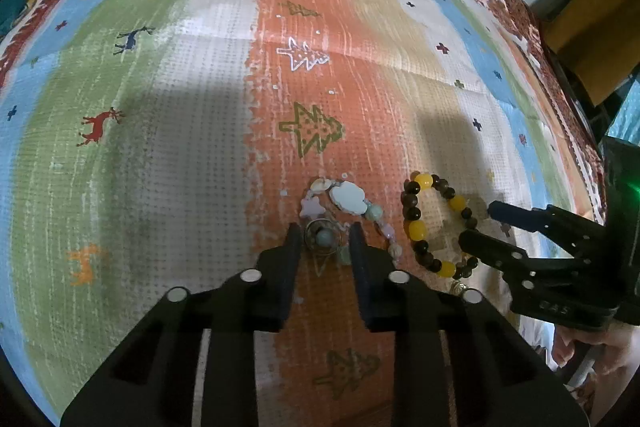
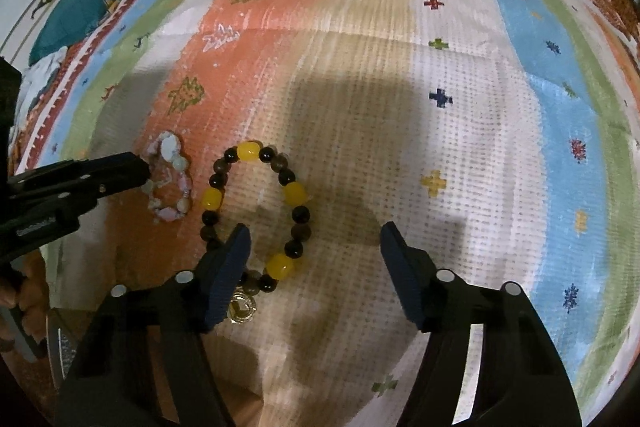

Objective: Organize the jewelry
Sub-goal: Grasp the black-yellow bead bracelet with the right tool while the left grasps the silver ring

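1. Two bracelets lie in front of you on the striped mat (image 1: pixel 168 155), side by side and near each other without touching.
2. One is the pastel charm bracelet (image 1: pixel 348 211), on the orange stripe, with a white cloud-shaped charm, a pale star and small shell-like beads. The other is the yellow-and-brown bead bracelet (image 2: pixel 256 211), on the cream stripe to its right; you can count four yellow beads among the dark ones, and a small gold charm (image 2: pixel 241 308) hangs at its near end.
3. Your left gripper (image 1: pixel 325 239) is partly open, its fingers straddling the round ring pendant at the near end of the pastel charm bracelet. You cannot tell whether the pads touch it; nothing is clamped.
4. Your right gripper (image 2: pixel 314 247) is spread wide and holds nothing. Its left finger overlaps the near-left part of the bead loop, right beside the gold charm, while its right finger stands over bare mat.
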{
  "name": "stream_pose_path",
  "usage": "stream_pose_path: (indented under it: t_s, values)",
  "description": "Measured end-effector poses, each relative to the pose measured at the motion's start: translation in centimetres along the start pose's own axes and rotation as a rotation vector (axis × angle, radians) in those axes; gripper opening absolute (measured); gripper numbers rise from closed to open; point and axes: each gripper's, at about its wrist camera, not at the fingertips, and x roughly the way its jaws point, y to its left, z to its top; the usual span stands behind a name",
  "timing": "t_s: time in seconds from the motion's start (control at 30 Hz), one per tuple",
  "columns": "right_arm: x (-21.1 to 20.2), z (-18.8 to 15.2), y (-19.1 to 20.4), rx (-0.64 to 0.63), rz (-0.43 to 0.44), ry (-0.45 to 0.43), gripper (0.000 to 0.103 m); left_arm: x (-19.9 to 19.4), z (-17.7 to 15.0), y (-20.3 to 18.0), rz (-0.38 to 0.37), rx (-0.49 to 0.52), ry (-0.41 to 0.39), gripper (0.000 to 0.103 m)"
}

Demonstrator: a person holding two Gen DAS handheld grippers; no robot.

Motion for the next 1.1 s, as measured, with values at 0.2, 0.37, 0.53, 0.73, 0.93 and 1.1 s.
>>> stream_pose_path:
  t_s: [0.2, 0.37, 0.53, 0.73, 0.93, 1.1]
  values:
    - [0.3, -0.1, -0.1, -0.009, -0.026, -0.002, 0.048, -0.1, 0.0, 0.0, -0.003, 0.006, 0.000, 0.019]
    - [0.1, -0.4, 0.0, -0.019, -0.014, -0.002, 0.026, -0.6, 0.0, 0.1, -0.013, -0.001, -0.011, 0.019]
    - [-0.1, -0.3, 0.5, -0.052, -0.013, -0.018, 0.011, -1.0, 0.1, -0.1, -0.018, 0.004, -0.020, 0.019]
    - [-1.0, -0.2, 1.5, -0.094, -0.010, -0.044, 0.011, -1.3, -0.1, 0.0, -0.007, 0.011, -0.024, 0.019]
    - [-2.6, -0.1, 1.5, -0.088, 0.006, -0.079, 0.011, -2.1, -0.2, 0.1, -0.011, -0.001, -0.038, 0.019]
    - [-4.3, -0.1, 1.6, -0.081, 0.027, -0.117, 0.011, -3.4, -0.4, -0.5, -0.007, 0.021, -0.060, 0.019]
